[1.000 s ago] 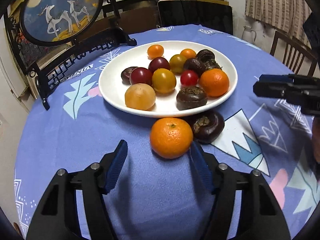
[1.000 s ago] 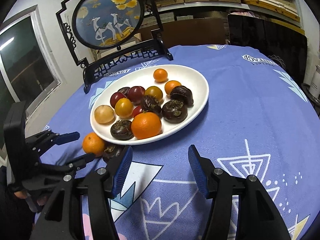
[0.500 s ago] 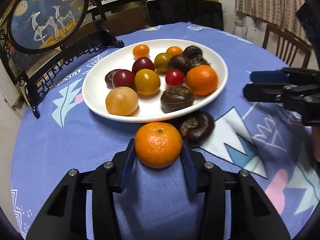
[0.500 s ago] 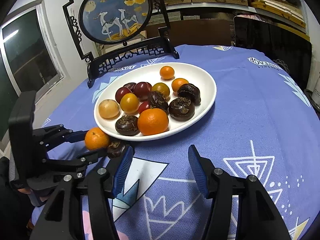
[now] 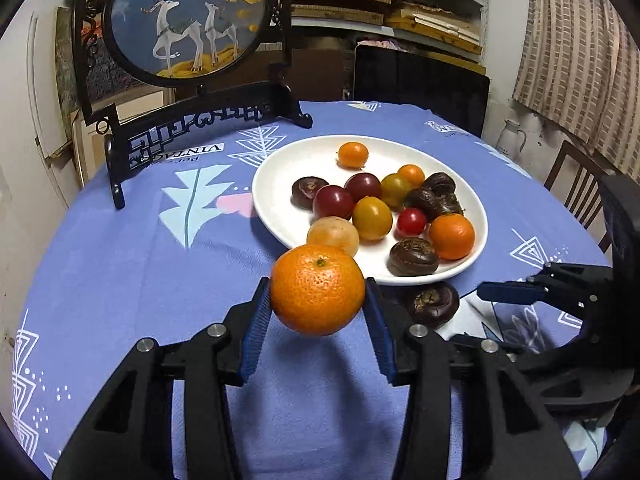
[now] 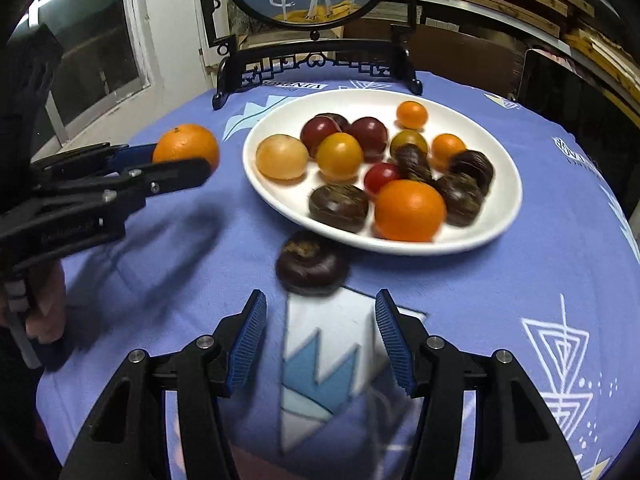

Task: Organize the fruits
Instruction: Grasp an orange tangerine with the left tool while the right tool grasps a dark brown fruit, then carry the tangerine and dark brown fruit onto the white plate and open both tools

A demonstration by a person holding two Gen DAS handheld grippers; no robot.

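Observation:
My left gripper [image 5: 317, 306] is shut on an orange mandarin [image 5: 318, 289] and holds it above the blue tablecloth, left of the white plate [image 5: 276, 168]. The mandarin [image 6: 185, 147] and left gripper [image 6: 176, 162] also show in the right wrist view. The plate [image 6: 496, 152] holds several small fruits: tomatoes, another mandarin [image 6: 410, 210] and dark round fruits. One dark round fruit [image 6: 312, 267] lies on the cloth just in front of the plate. My right gripper [image 6: 320, 330] is open and empty, just short of that dark fruit [image 5: 434, 304].
A black carved stand with a round deer picture [image 5: 184, 20] stands at the back of the table [image 5: 120, 264]. A dark chair back [image 5: 420, 80] and a wooden chair [image 5: 576, 184] stand beyond the far edge. Shelves fill the back wall.
My left gripper has lifted the mandarin off the cloth and carried it left. My right gripper has moved in toward the dark fruit on the cloth.

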